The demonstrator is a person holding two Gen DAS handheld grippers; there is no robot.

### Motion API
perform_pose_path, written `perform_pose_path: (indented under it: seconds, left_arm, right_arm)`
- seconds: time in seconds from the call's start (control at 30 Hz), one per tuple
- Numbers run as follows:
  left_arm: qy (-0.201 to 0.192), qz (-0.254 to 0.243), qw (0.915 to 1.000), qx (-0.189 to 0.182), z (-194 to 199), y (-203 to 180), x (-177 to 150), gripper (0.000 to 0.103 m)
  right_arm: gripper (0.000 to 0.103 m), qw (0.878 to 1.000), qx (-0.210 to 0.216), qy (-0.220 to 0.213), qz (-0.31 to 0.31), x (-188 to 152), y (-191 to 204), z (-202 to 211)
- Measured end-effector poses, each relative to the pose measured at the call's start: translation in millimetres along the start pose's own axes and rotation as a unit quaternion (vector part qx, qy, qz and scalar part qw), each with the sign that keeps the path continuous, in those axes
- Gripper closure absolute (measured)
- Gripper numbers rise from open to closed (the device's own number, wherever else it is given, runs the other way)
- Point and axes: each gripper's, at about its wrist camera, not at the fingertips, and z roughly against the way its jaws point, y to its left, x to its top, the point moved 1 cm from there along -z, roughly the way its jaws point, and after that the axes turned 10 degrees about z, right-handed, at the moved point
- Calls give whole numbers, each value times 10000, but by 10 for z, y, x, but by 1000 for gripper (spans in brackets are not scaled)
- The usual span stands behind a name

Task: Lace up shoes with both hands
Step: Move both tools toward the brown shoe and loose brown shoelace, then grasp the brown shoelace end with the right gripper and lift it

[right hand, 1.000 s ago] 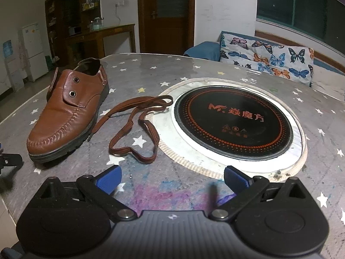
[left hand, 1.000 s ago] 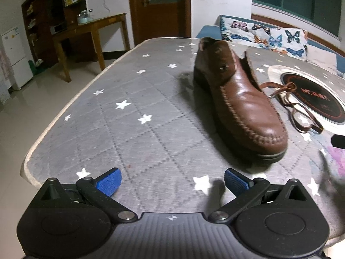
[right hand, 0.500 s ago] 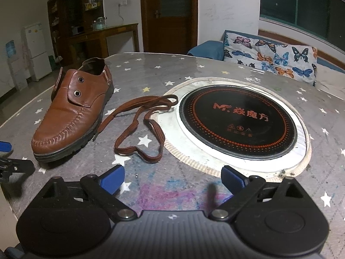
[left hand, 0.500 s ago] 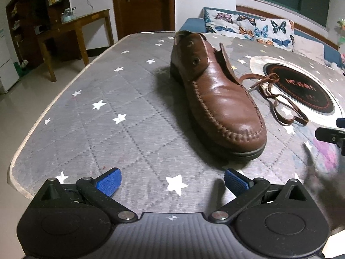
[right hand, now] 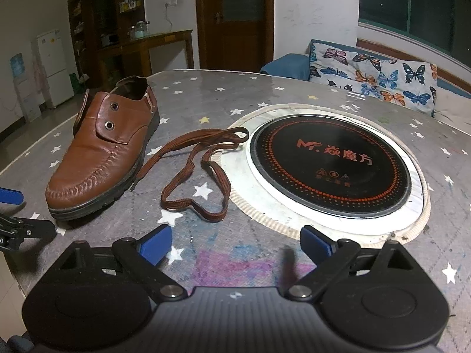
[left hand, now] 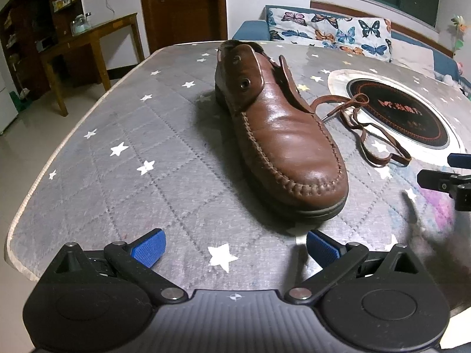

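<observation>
The left claw is hovering released over the star-patterned worktop, nothing between its pads. The brown shoe is lying unlaced (eyelets bare), its lace is sprawling loose beside it, and the right claw, having just been narrowing slightly, is gaping empty near the round hob.

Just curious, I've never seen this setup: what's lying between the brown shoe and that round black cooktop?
A loose brown shoelace lies on the starry table cover between the shoe and the cooktop, clearest in the right wrist view.
</observation>
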Motion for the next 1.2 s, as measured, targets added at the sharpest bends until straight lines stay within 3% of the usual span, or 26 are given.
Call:
perform_pose_path:
  seconds: [0.63, 1.0, 1.2]
  left_arm:
    - [77, -159, 9998, -119, -4, -101, 98, 0]
    - [129, -239, 9993, -266, -1, -95, 117, 0]
    - [136, -242, 9989, -370, 30, -105, 138, 0]
  right_arm:
    - [14, 9998, 197, 23, 46, 68, 16, -33]
    - [27, 9989, 438, 35, 149, 213, 51, -128]
    - [28, 9989, 426, 5, 205, 321, 51, -180]
